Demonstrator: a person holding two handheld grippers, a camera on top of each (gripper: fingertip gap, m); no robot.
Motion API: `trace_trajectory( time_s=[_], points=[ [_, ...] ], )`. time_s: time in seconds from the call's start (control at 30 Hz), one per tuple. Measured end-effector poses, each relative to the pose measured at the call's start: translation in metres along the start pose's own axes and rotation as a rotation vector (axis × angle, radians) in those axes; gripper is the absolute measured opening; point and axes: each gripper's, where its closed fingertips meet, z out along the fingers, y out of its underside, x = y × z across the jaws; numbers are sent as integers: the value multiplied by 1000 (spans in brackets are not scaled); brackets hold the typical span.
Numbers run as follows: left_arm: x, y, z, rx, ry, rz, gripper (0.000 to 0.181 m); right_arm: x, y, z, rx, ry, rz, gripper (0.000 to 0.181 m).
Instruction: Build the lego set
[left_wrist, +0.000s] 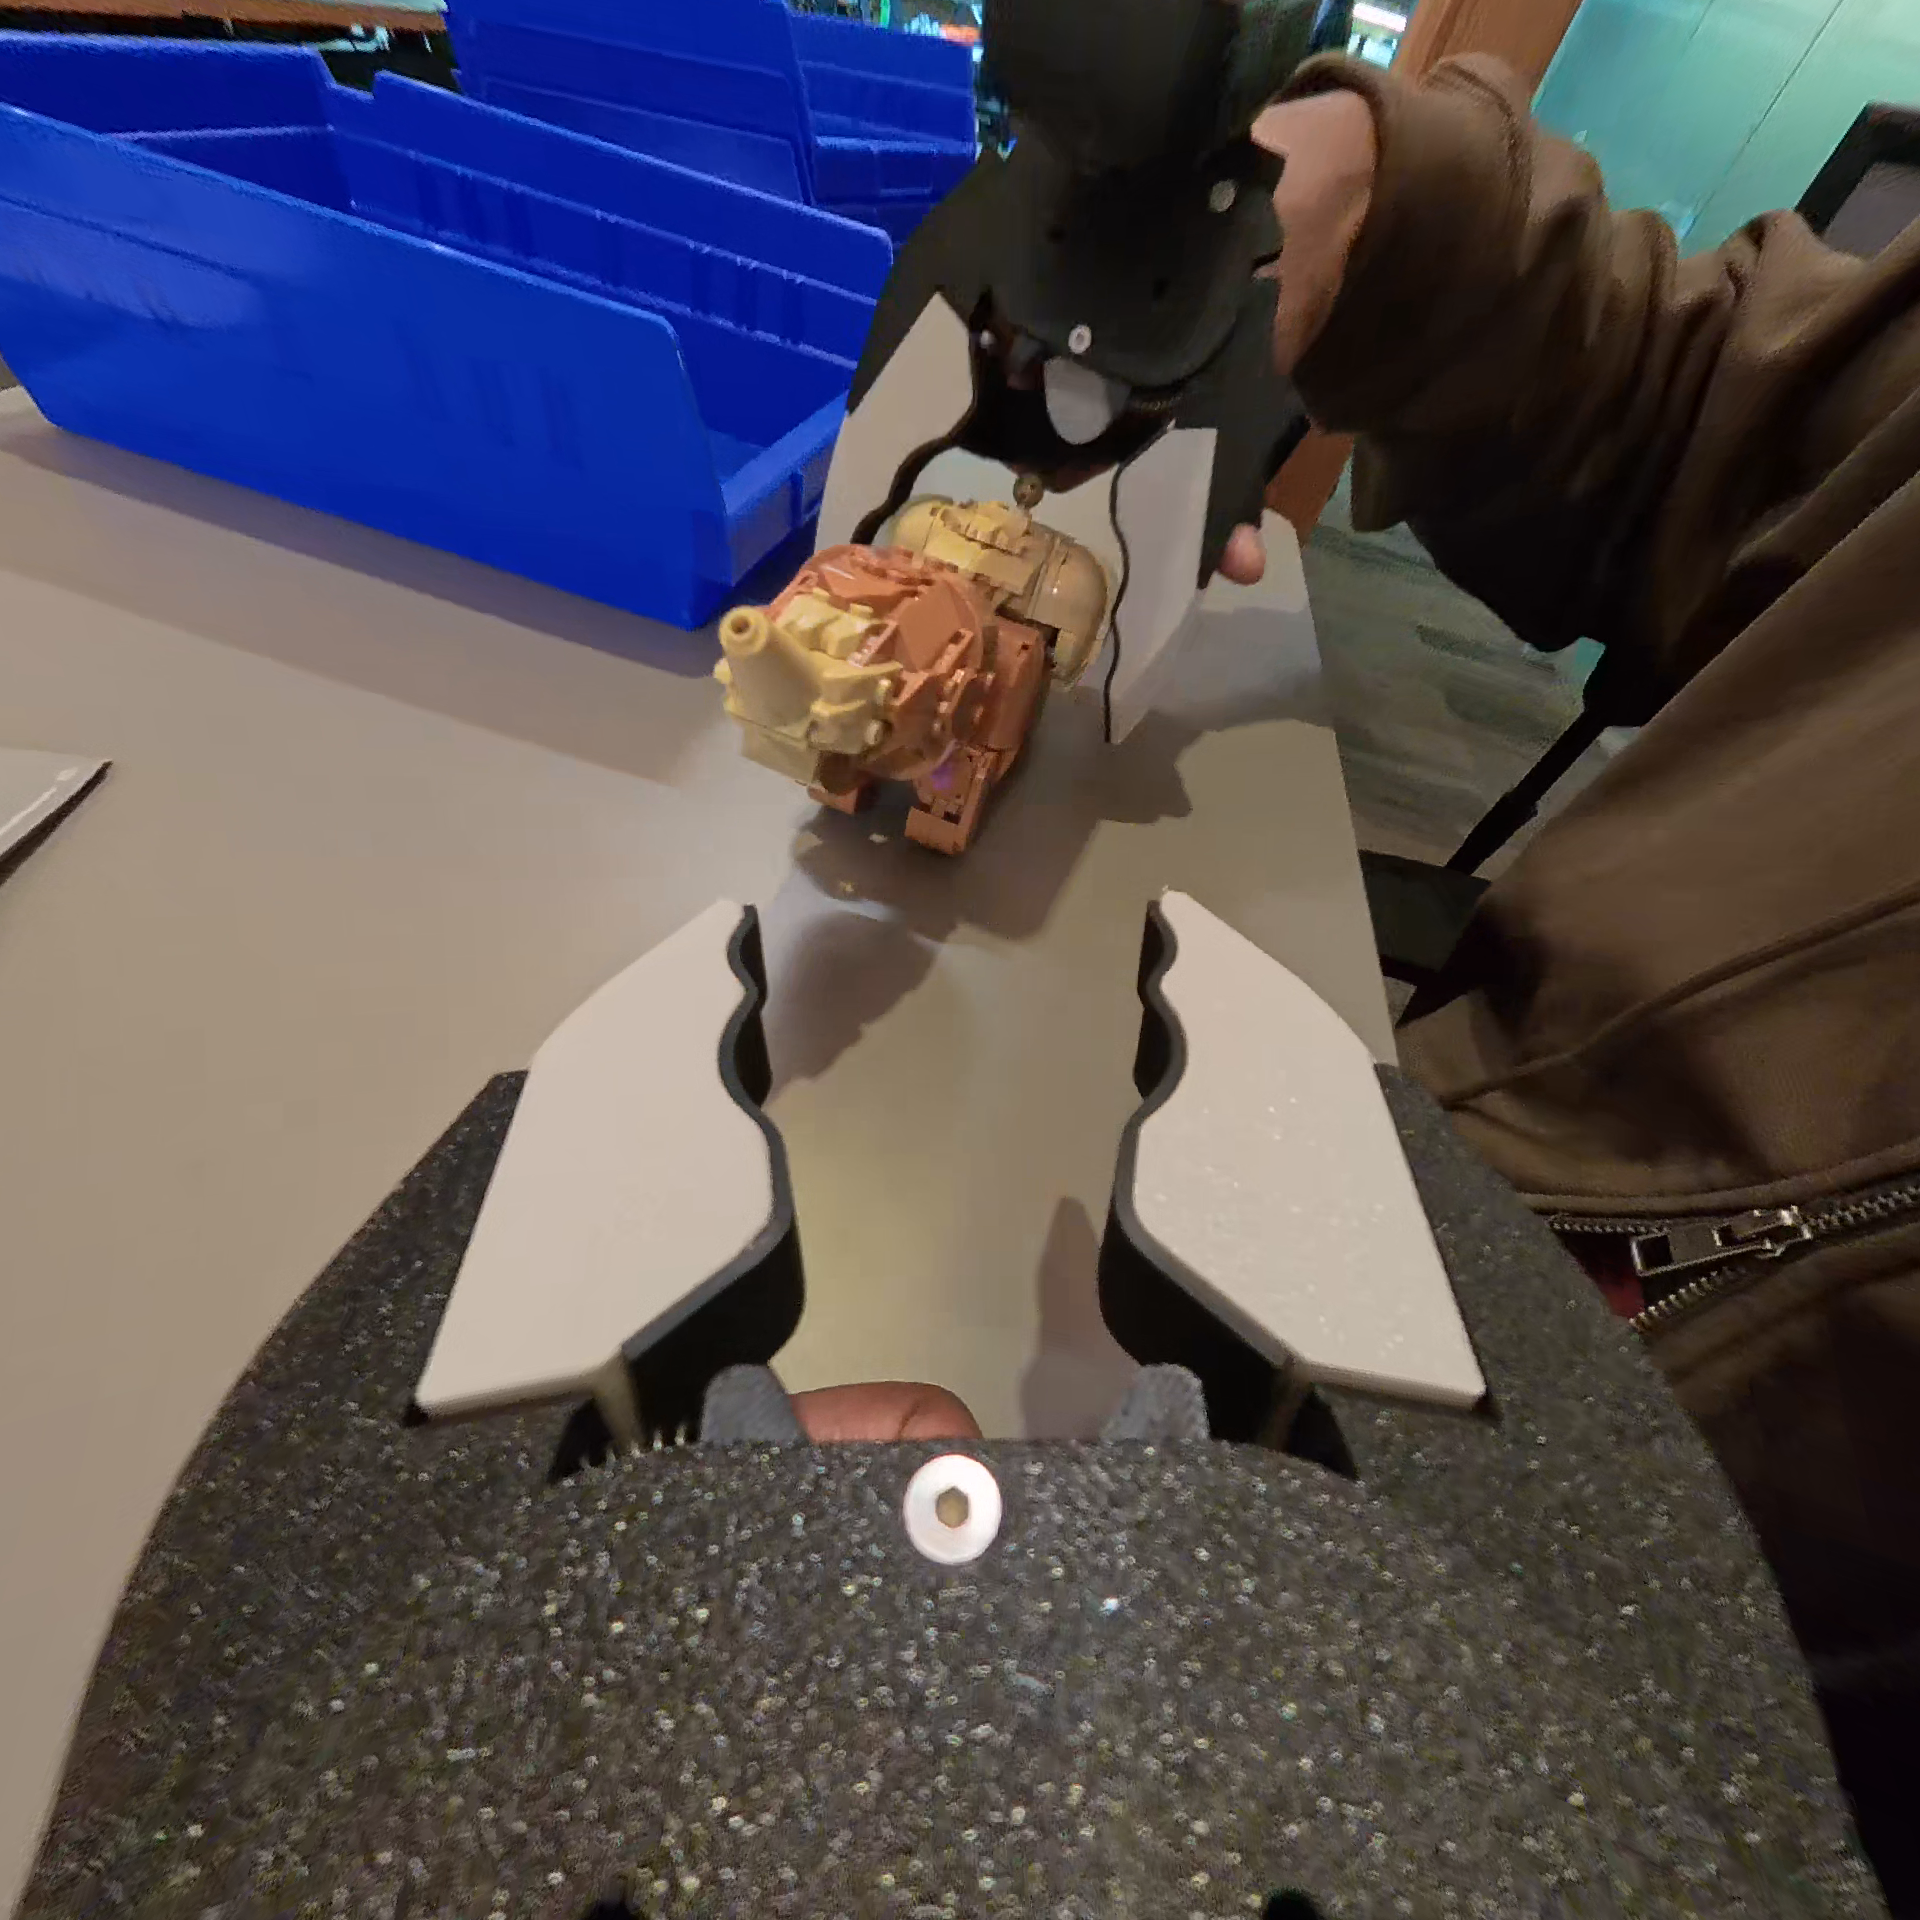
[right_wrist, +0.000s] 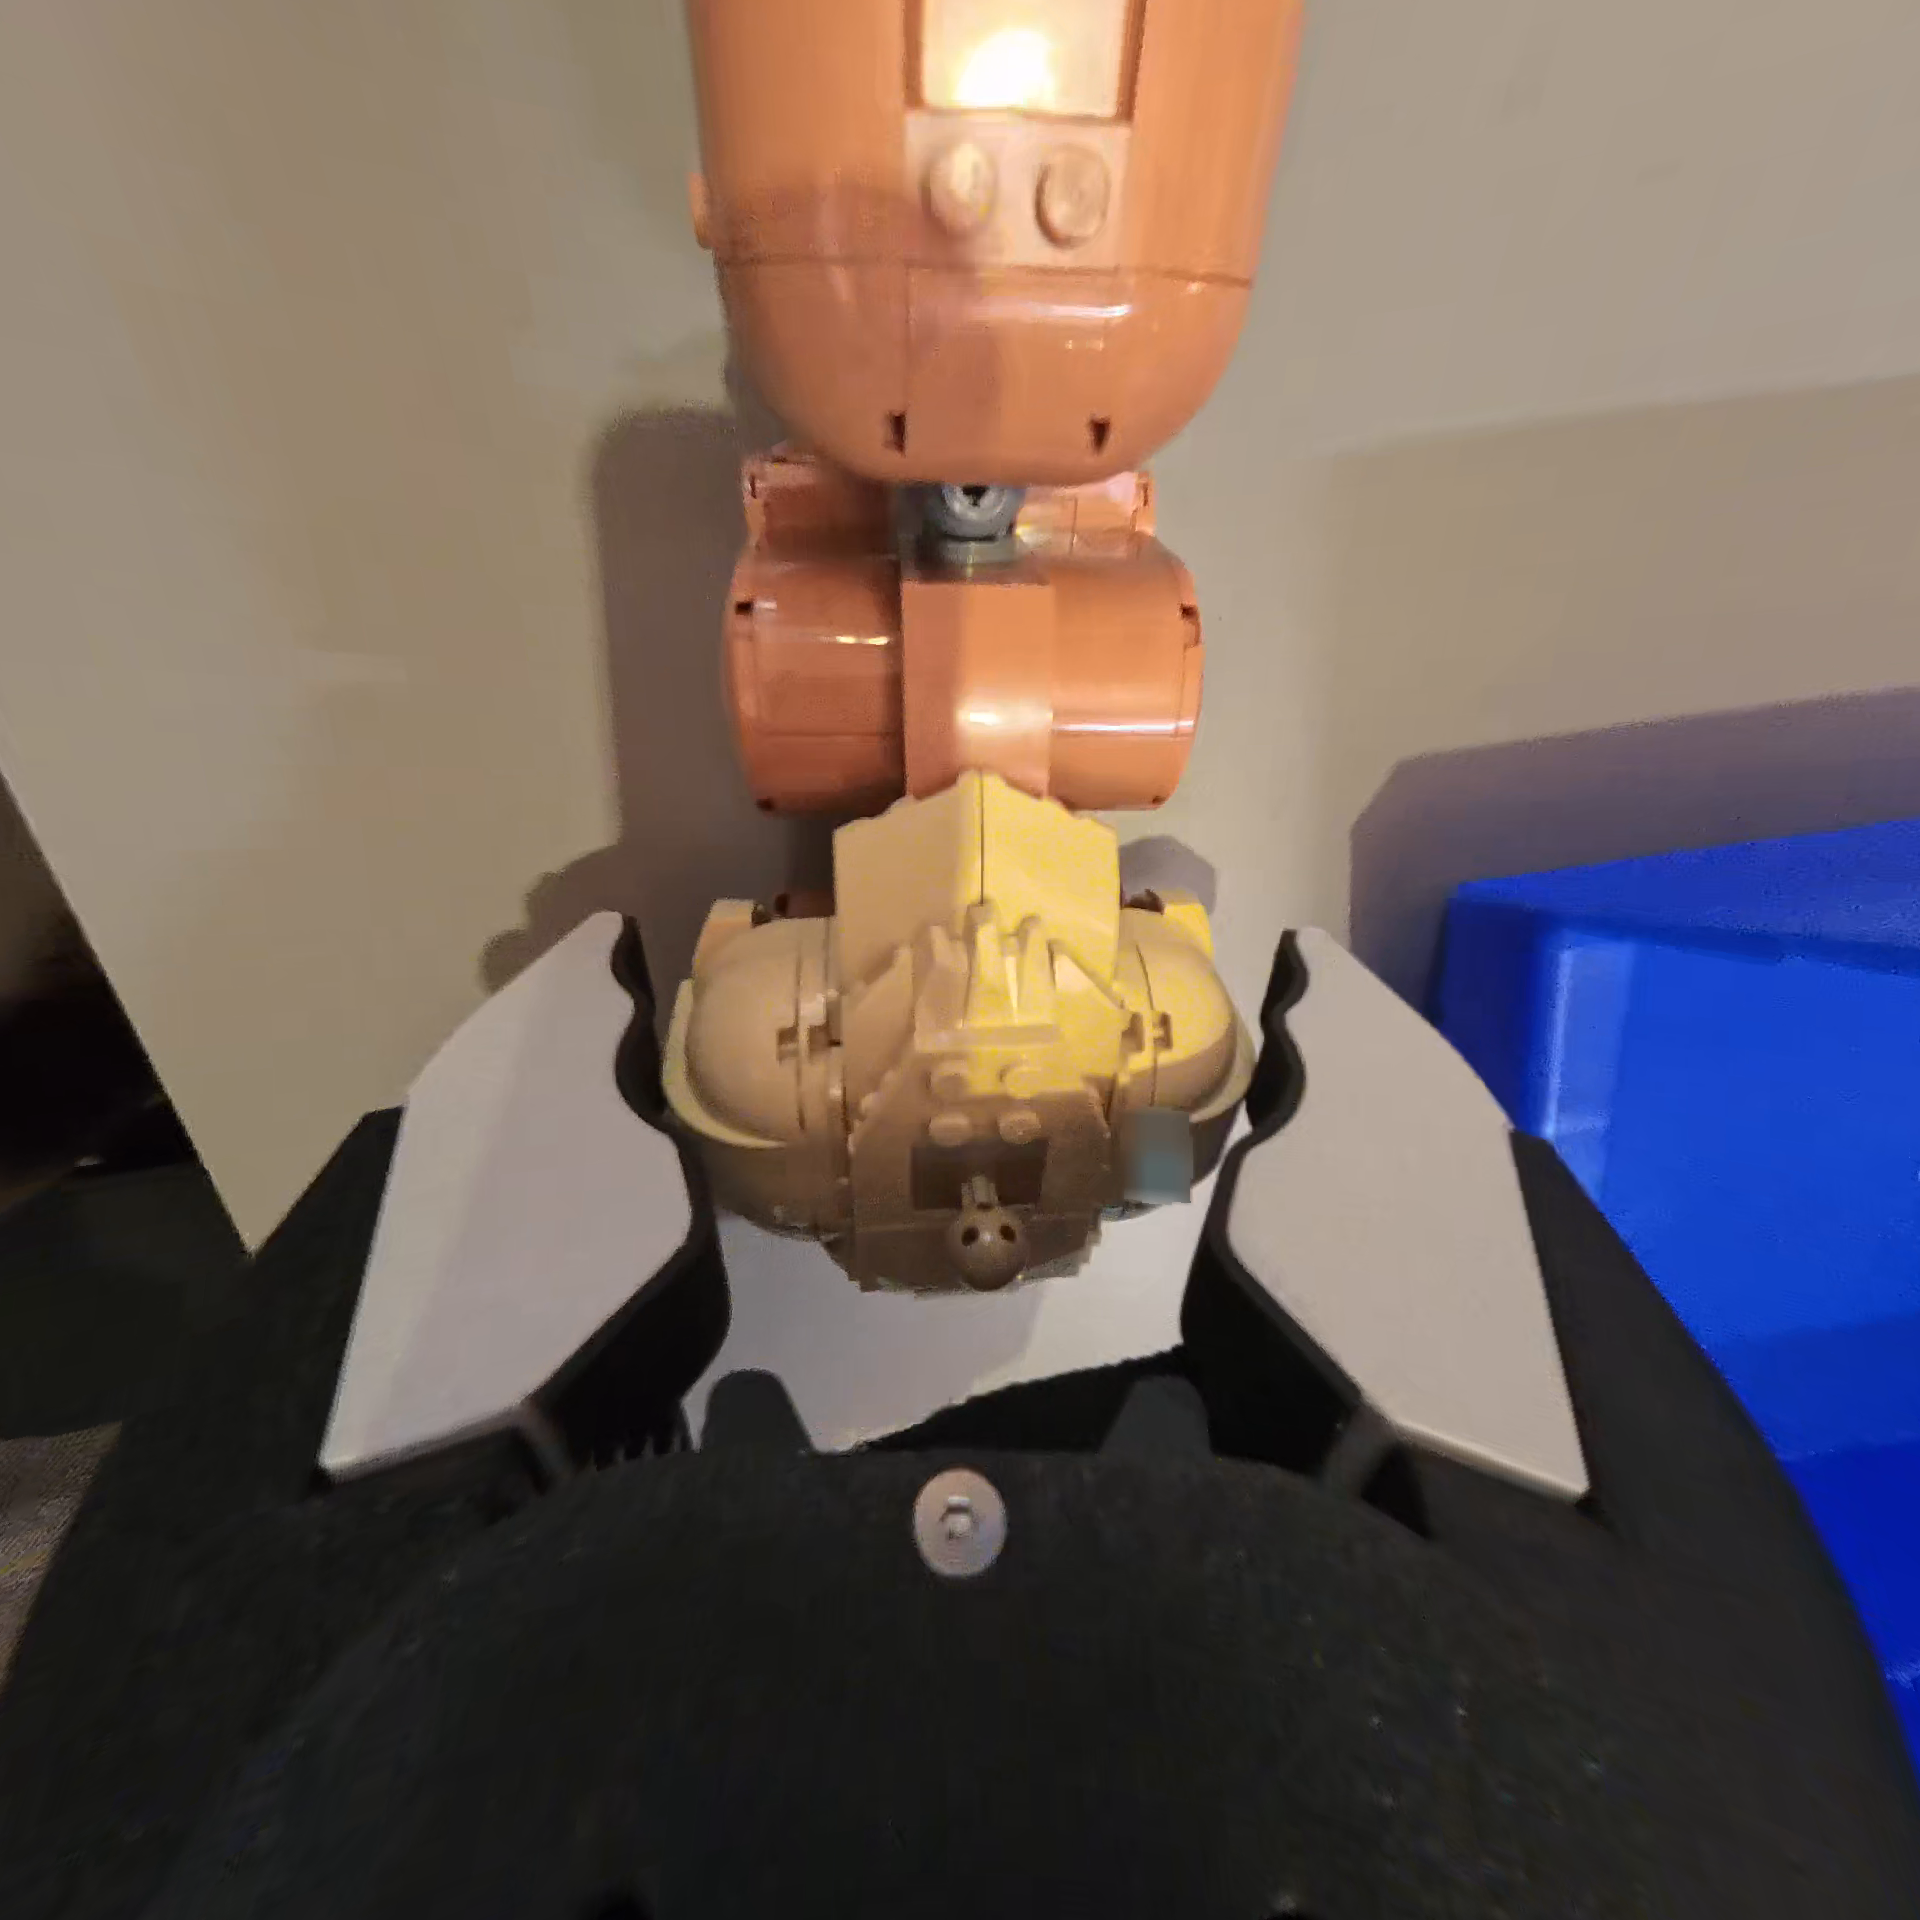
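A brick animal (left_wrist: 914, 665) with a reddish-brown body and a tan snout and rear stands on the grey table (left_wrist: 312, 987). In the right wrist view its tan rear (right_wrist: 956, 1081) sits between my right gripper's (right_wrist: 956, 935) fingers, and the pads touch it on both sides. The brown body (right_wrist: 966, 686) stretches away ahead. That gripper (left_wrist: 987, 623) also shows in the left wrist view, coming down over the rear. My left gripper (left_wrist: 951, 914) is open and empty, a little in front of the animal's snout.
Several blue storage bins (left_wrist: 416, 343) stand on the table behind and left of the animal, and one (right_wrist: 1683, 1091) is close on the right in the right wrist view. A person's brown jacket sleeve (left_wrist: 1558, 416) is at the right. A grey sheet (left_wrist: 42, 800) lies at the left edge. The gap from one gripper's tips to the other's is roughly 15 cm.
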Motion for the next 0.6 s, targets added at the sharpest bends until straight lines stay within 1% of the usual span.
trace_trajectory(
  time_s=[0.1, 0.2, 0.3, 0.4, 0.6],
  points=[
    [7, -1, -10, 47, 3, -6, 69, -1, 2, 0, -49, 12, 17, 112],
    [12, -3, -19, 82, 6, 3, 68, -3, 6, -2, -59, 28, 62, 111],
    [16, -6, -26, 111, 13, 10, 67, -8, 20, -7, -66, 49, 93, 111],
    [20, -8, -31, 129, 24, 16, 67, -16, 43, -14, -62, 56, 112, 110],
    [27, -11, -34, 148, 41, 44, 66, -19, 111, -35, -92, 98, 97, 110]
  ],
)
